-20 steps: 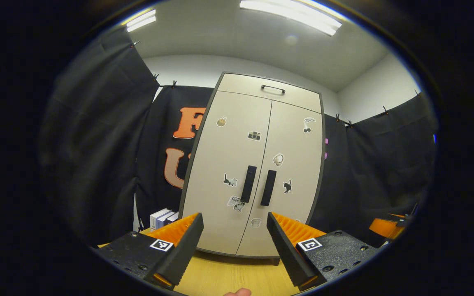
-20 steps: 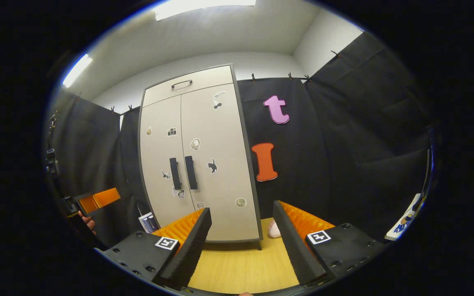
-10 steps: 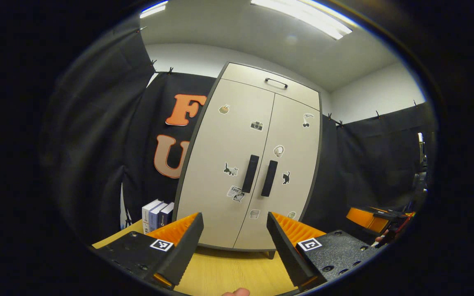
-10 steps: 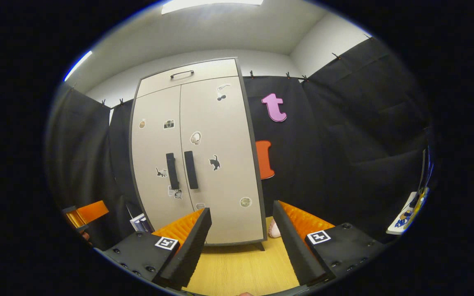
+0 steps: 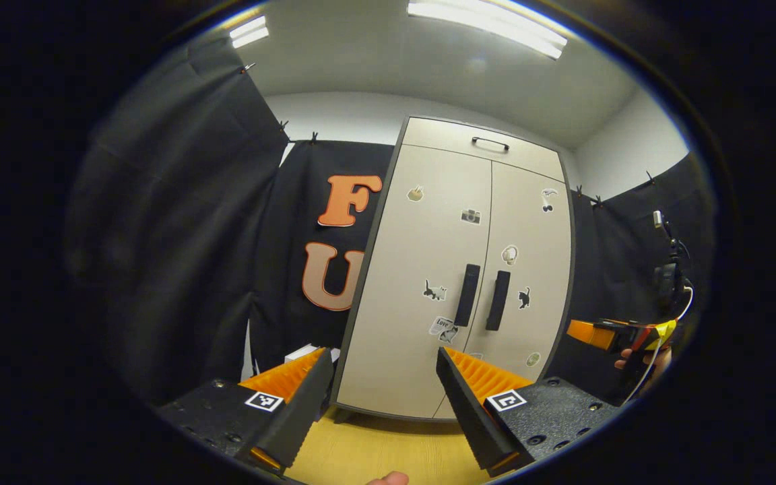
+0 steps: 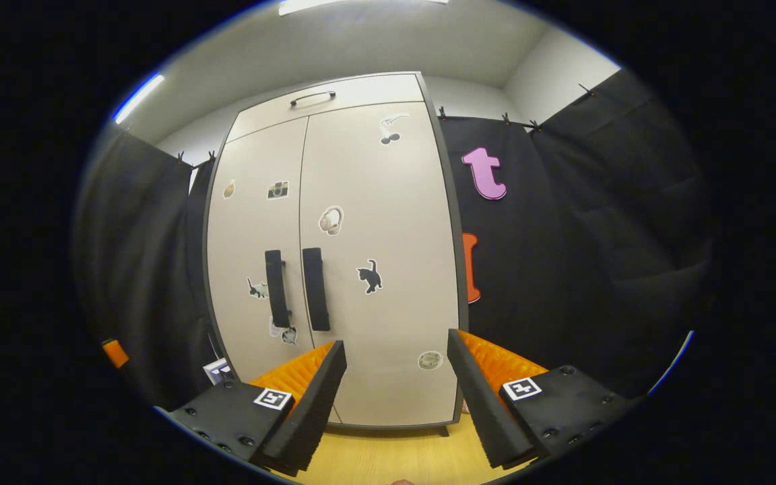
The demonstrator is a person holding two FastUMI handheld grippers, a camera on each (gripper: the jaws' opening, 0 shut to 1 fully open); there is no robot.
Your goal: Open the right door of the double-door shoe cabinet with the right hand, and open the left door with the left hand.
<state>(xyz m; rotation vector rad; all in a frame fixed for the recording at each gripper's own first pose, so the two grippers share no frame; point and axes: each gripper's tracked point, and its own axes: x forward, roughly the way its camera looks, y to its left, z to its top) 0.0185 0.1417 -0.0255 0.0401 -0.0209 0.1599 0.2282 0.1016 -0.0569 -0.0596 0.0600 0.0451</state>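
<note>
Ahead, both grippers, left gripper (image 5: 380,394) and right gripper (image 6: 395,391), gape wide, clear of the shoe cabinet (image 6: 334,256); its shut doors' handles (image 6: 315,288) sit at eleven o'clock.

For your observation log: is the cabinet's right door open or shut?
Shut: the right door lies flush beside the left door.

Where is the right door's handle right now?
In the right gripper view, the right door's handle sits vertically left of centre on the closed cabinet, beside the left door's handle, near the cat sticker.
</note>
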